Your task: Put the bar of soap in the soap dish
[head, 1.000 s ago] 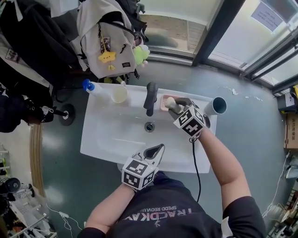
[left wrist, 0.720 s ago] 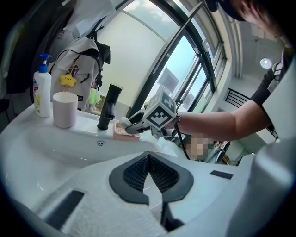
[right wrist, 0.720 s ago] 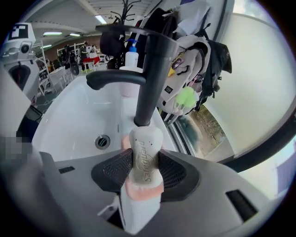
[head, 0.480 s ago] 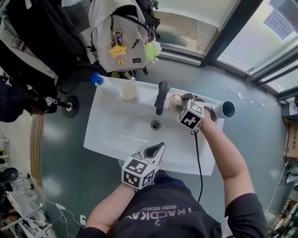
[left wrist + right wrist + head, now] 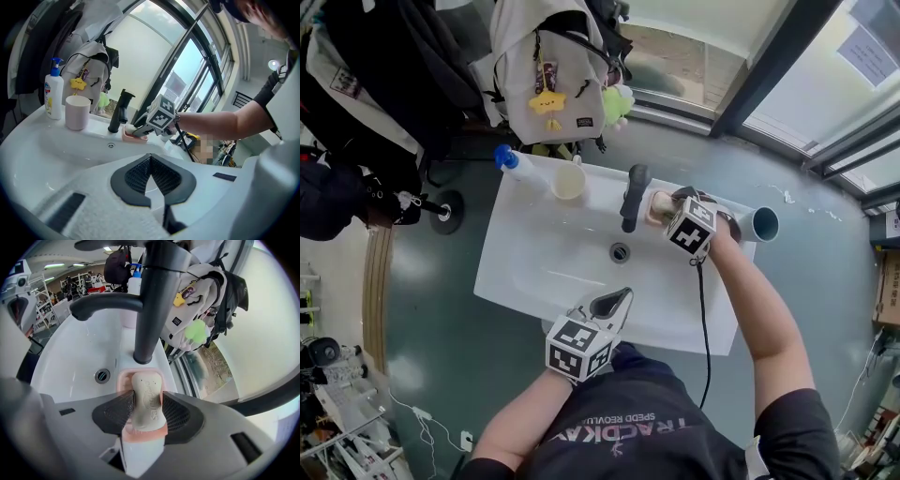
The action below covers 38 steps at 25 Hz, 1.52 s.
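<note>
Left tool at near edge of sink, jaws together, nothing held. Right tool has its jaws clamped on bar of soap. Soap sits low over pink soap dish, contact unclear, just beside black faucet. Cup and pump bottle on far-left rim.

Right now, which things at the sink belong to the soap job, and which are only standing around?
For the job: bar of soap, soap dish, right gripper shut on the soap.
Only standing around: faucet, cup, pump bottle, backpack, left gripper, shut and empty.
</note>
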Motion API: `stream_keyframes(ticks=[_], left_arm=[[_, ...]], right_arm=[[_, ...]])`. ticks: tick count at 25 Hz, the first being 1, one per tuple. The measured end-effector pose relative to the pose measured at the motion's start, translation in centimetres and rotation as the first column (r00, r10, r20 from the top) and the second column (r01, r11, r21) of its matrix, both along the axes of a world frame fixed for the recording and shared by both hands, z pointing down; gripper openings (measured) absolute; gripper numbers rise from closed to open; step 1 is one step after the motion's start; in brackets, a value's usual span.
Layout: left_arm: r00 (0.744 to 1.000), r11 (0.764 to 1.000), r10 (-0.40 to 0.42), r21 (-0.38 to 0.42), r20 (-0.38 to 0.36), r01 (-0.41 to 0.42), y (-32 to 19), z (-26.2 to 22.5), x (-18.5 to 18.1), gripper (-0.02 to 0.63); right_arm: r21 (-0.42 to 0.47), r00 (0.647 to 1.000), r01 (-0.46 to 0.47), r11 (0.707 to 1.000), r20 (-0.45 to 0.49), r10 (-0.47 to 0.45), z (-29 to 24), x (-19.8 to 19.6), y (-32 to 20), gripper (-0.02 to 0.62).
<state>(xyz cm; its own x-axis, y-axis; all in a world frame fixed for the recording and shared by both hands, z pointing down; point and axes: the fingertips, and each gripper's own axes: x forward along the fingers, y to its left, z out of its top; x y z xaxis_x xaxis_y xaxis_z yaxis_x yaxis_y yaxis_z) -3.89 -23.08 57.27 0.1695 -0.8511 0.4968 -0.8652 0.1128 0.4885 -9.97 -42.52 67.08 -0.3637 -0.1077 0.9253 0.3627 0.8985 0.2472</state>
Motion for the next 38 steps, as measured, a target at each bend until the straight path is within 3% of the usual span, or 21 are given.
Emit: stream_keyframes(ticks=[10, 16, 18, 21, 24, 38], left_arm=[[0.999, 1.0, 0.008, -0.003, 0.032, -0.008, 1.0, -1.1, -0.5, 0.009], [0.997, 0.999, 0.04, 0.005, 0.064, -0.04, 2.3, -2.1, -1.4, 0.009], [0.996, 0.998, 0.062, 0.01, 0.071, -0.063, 2.7, -2.4, -1.6, 0.009], [0.992, 0.994, 0.105, 0.021, 0.075, -0.106, 3.2, -2.9, -1.7, 0.009], [0.987, 0.988, 0.145, 0.039, 0.076, -0.148, 3.9, -3.6, -1.8, 0.009], [0.951, 0.947, 0.296, 0.101, 0.084, -0.304, 8.1, -6.4, -2.4, 0.009]], right_arm=[[-0.068, 0.99, -0.09, 0.994, 0.106, 0.097, -1.7, 0.7, 0.8, 0.186], [-0.13, 0.95, -0.197, 0.972, 0.218, 0.222, -4.0, 1.8, 1.7, 0.184], [-0.172, 0.923, -0.243, 0.955, 0.262, 0.282, -5.1, 2.2, 2.2, 0.174], [-0.26, 0.854, -0.337, 0.905, 0.319, 0.41, -6.8, 3.1, 3.3, 0.021], [-0.327, 0.794, -0.385, 0.863, 0.359, 0.49, -8.5, 4.0, 5.1, 0.012], [-0.475, 0.592, -0.436, 0.764, 0.488, 0.641, -16.1, 5.3, 15.9, 0.011]])
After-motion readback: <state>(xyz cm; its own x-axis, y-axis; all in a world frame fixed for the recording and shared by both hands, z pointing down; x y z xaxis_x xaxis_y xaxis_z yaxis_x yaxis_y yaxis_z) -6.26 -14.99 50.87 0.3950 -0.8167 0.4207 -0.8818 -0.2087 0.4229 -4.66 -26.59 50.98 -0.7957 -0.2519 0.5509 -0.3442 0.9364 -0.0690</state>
